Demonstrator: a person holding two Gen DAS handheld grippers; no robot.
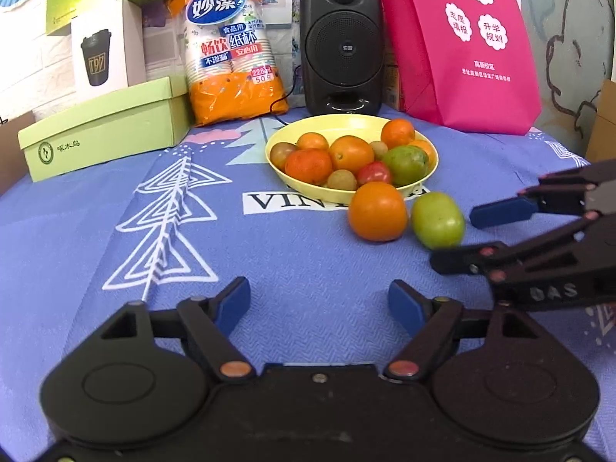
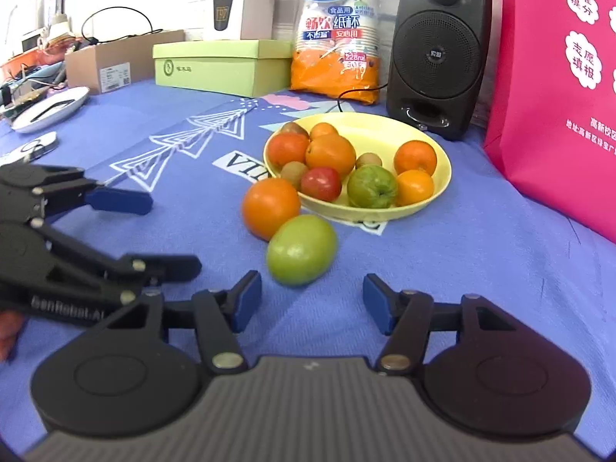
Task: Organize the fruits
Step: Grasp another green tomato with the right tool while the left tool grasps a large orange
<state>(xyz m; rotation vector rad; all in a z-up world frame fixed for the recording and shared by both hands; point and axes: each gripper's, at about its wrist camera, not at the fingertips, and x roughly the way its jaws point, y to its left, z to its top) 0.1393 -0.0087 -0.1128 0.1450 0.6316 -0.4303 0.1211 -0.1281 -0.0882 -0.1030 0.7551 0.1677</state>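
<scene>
A yellow bowl (image 1: 358, 123) (image 2: 385, 123) on the blue cloth holds several fruits: oranges, a green one, a red one, small brown ones. In front of the bowl, an orange (image 1: 378, 211) (image 2: 270, 208) and a green fruit (image 1: 437, 220) (image 2: 302, 249) lie touching on the cloth. My left gripper (image 1: 318, 304) (image 2: 171, 236) is open over bare cloth, left of the loose fruits, holding nothing. My right gripper (image 2: 312, 300) (image 1: 452, 238) is open just short of the green fruit; its pads do not touch the fruit.
Behind the bowl stand a black speaker (image 1: 342, 44), an orange pack of paper cups (image 1: 235, 50), a green box (image 1: 104, 127) and a pink bag (image 1: 469, 42). A white dish (image 2: 50, 106) and a cardboard box (image 2: 115, 59) sit far left.
</scene>
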